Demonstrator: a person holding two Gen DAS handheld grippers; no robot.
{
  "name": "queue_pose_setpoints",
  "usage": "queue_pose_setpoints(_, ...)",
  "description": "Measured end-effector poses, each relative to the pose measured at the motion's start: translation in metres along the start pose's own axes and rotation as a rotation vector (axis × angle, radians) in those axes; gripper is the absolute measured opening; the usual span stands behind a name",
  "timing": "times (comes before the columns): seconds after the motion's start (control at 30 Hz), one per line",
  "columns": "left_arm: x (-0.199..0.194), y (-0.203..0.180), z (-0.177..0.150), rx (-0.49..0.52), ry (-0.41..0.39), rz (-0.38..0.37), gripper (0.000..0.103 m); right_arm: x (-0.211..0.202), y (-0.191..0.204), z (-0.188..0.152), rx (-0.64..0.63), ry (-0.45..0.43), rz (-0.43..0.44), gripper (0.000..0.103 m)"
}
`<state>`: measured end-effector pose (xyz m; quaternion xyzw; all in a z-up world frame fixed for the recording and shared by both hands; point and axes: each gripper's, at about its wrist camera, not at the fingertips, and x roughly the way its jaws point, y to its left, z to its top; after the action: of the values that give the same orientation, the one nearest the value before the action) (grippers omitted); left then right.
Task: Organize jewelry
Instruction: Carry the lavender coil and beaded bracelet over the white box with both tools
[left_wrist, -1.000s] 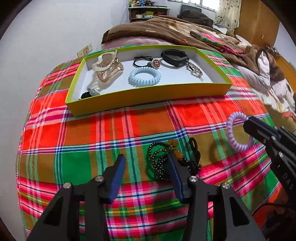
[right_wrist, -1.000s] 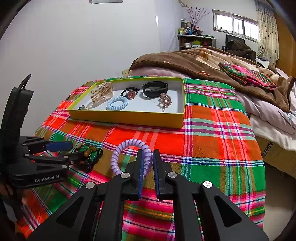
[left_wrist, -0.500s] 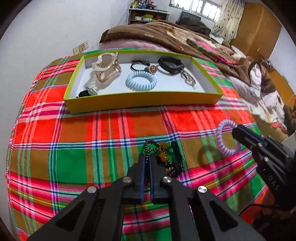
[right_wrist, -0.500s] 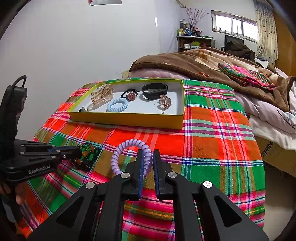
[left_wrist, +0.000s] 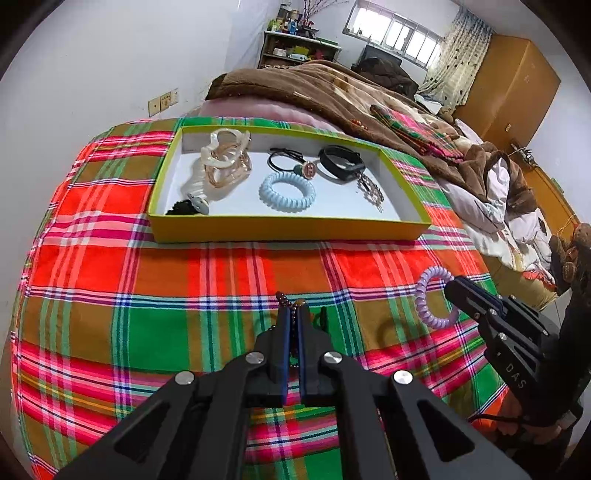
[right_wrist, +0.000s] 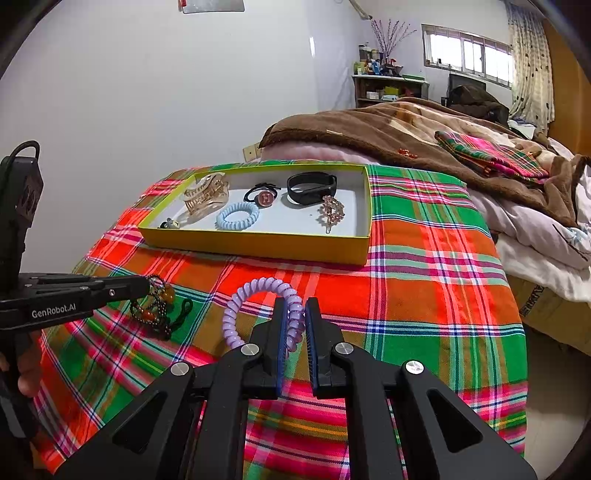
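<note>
Six pieces lie in the yellow tray (left_wrist: 295, 227): two claw clips, two hair ties, one blue coil (left_wrist: 287, 191), one black band. The left gripper (left_wrist: 293, 321) is clamped on a dark bead bracelet (right_wrist: 157, 308) near the plaid blanket's (left_wrist: 229, 273) near edge. The right gripper (right_wrist: 294, 314) pinches a ridged lilac coil tie (right_wrist: 255, 291).

Two coil hair ties (right_wrist: 263, 309) (right_wrist: 237, 215), one beaded bracelet (right_wrist: 157, 307), one tray (right_wrist: 255, 242), two claw clips (right_wrist: 205, 197) (left_wrist: 226, 147)

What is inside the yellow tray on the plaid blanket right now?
The yellow cardboard tray holds cream and gold claw clips, a blue spiral hair tie, a black elastic with an H charm, a black wristband, a rhinestone barrette and a small dark piece, partly hidden by the rim.
</note>
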<state>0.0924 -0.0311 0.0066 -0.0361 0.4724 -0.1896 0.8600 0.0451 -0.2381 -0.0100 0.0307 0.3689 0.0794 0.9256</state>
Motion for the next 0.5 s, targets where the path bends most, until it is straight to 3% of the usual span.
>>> queue_pose_setpoints(0.23, 0.004, 0.01, 0.0, -0.033, 0.012, 0.017, 0.005, 0.001, 0.001, 0.0, -0.008, 0.003, 0.003, 0.01)
queue_pose_setpoints(0.27, 0.003, 0.011, -0.002, -0.03, 0.01, 0.022, 0.008, 0.001, 0.001, 0.0, -0.008, 0.005, 0.003, 0.01)
queue_pose_setpoints(0.4, -0.008, 0.009, -0.008, 0.015, -0.032, 0.049, 0.037, 0.001, 0.001, -0.001, -0.007, 0.005, 0.006, 0.01)
queue_pose_setpoints(0.5, -0.011, -0.003, -0.012, 0.096, -0.047, 0.033, 0.037, 0.003, 0.002, -0.001, -0.009, 0.008, 0.007, 0.01)
